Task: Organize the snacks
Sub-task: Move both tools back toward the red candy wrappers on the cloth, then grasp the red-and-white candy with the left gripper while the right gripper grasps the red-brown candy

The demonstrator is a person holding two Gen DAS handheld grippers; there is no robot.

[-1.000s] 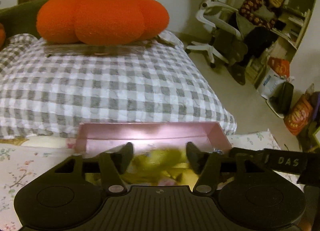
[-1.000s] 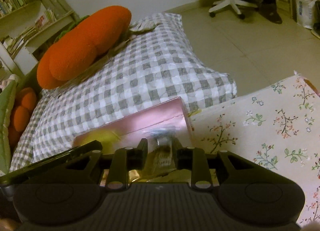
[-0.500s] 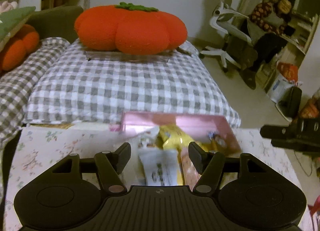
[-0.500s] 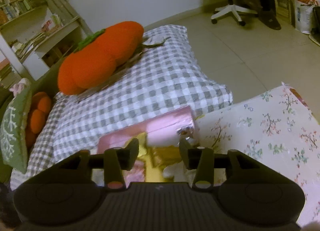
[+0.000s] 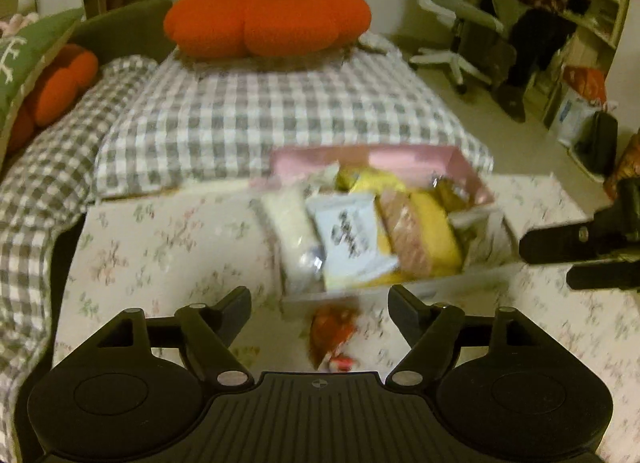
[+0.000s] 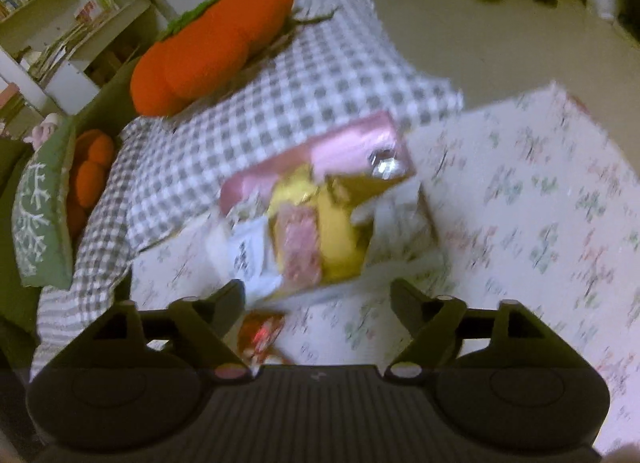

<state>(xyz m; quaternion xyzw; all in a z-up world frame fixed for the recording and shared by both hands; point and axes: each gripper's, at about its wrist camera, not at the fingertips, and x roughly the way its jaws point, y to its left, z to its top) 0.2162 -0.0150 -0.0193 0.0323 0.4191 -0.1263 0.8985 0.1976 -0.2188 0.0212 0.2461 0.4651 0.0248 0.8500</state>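
Left wrist view
- left gripper: jaws spread wide with nothing between them; they've just been opening, and it hangs over the floral cloth on the near side of the box.
- box: pink inside with a pale outer wall, sitting on the cloth right up against the grey checked pillow.
- snacks in the box: a white packet with dark print, a clear bag of something whitish to its left, then a pinkish pack and yellow packs to its right. All a bit blurry, so I can't read any labels.
- loose one: a red-orange wrapper lying on the cloth just outside the box's near wall, between the finger tips from this angle.
- right gripper: pokes in from the right edge, beside the box and apart from it.
- background: big orange pumpkin cushion on the pillow, white office chair further off.

Right wrist view
- right gripper: also wide, empty, jaws just been opening.
- box: ahead of the fingers, seen tilted, packed with the same yellow, pink and white packets.
- red-orange wrapper: on the cloth near the left finger, outside the box.
- pumpkin cushion: up top on the checked pillow.
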